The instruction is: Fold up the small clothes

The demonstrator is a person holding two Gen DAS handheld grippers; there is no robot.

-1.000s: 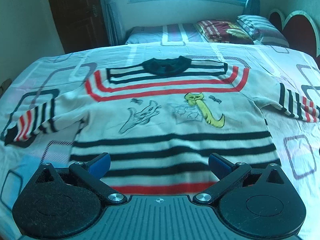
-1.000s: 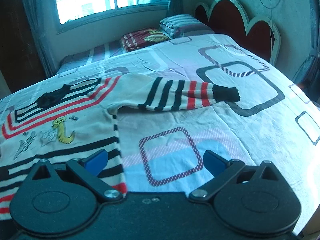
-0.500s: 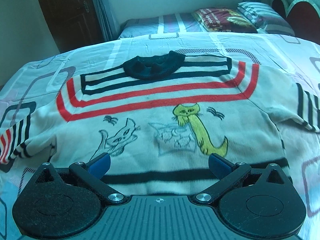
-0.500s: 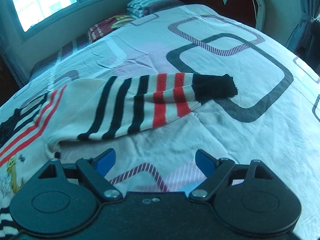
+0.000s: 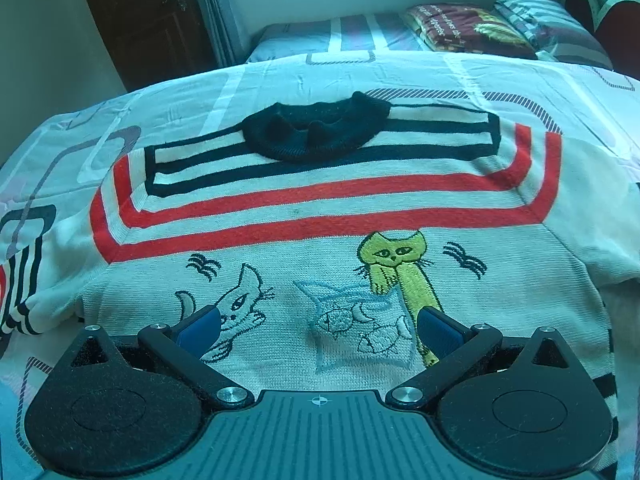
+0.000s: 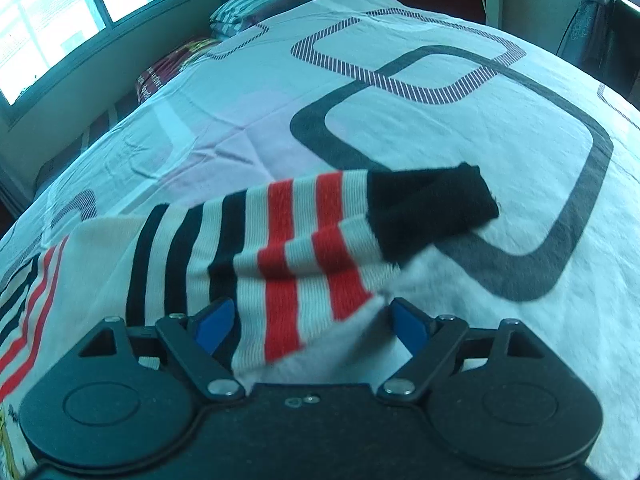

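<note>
A small cream sweater (image 5: 320,208) with red and black stripes, a black collar (image 5: 316,130) and embroidered cats lies flat, front up, on the bed. My left gripper (image 5: 318,326) hovers open over its chest, its blue fingertips either side of the cat pictures, with nothing gripped. The sweater's right sleeve (image 6: 280,248) stretches out over the sheet and ends in a black cuff (image 6: 432,208). Close above the sleeve's striped part sits my right gripper (image 6: 312,320). Its jaws are closing, the sleeve lies between them and the pads are not pressing on it.
The bed sheet (image 6: 440,128) has rounded-square prints. Striped pillows (image 5: 552,20) and a dark red folded blanket (image 5: 460,28) lie at the far end. A red headboard (image 5: 616,16), a window (image 6: 60,12), a dark wooden door (image 5: 148,20) and a curtain (image 6: 592,8) surround the bed.
Both grippers moved forward and lower. The left went from the hem to the chest. The right came over the striped sleeve, rolled, and its jaws narrowed.
</note>
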